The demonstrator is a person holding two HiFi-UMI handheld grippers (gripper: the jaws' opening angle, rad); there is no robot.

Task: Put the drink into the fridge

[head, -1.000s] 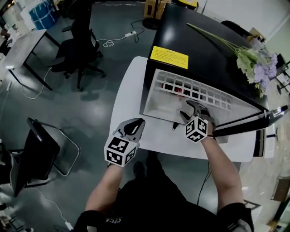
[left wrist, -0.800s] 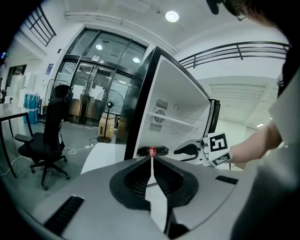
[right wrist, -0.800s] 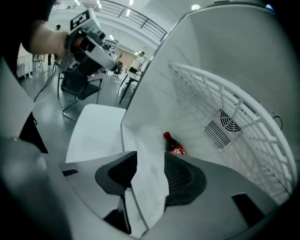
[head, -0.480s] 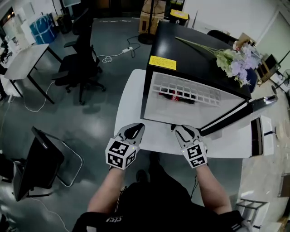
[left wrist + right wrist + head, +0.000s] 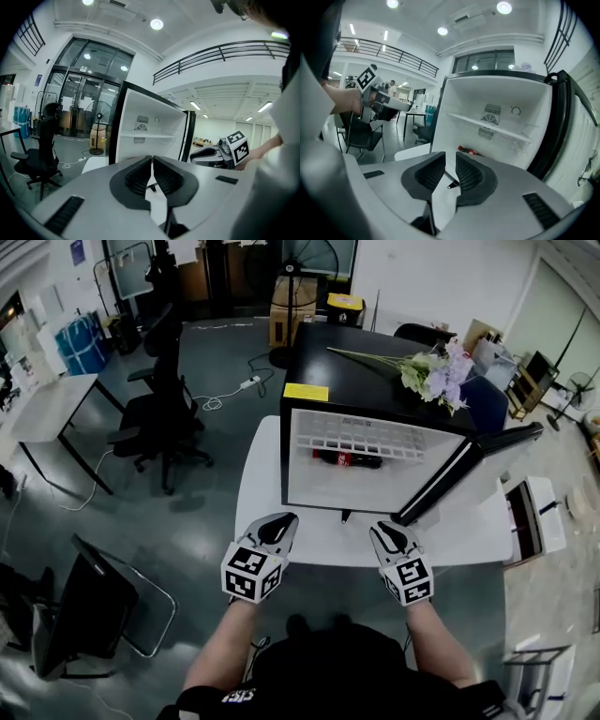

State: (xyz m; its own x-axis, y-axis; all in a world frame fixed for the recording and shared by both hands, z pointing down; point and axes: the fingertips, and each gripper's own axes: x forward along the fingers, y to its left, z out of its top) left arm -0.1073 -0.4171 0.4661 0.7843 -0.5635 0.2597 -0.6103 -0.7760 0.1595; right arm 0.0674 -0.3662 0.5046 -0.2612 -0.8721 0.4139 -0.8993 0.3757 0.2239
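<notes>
Black fridge [image 5: 375, 381] holds the drink [image 5: 347, 460]; left gripper [image 5: 279, 522] jaws together, empty; right gripper [image 5: 386, 532] jaws narrowly apart, just been closing, empty.

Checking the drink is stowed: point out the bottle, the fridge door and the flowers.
bottle [image 5: 347, 460], head view, on its red label.
fridge door [image 5: 511, 434], head view, on its black top edge.
flowers [image 5: 433, 369], head view, on the pale blossoms.

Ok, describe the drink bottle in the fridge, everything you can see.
The drink bottle is small, with dark cola-like contents and a red label. It lies on its side on the white floor of the open fridge, under the white grid shelf. Only the fridge floor touches it.
</notes>
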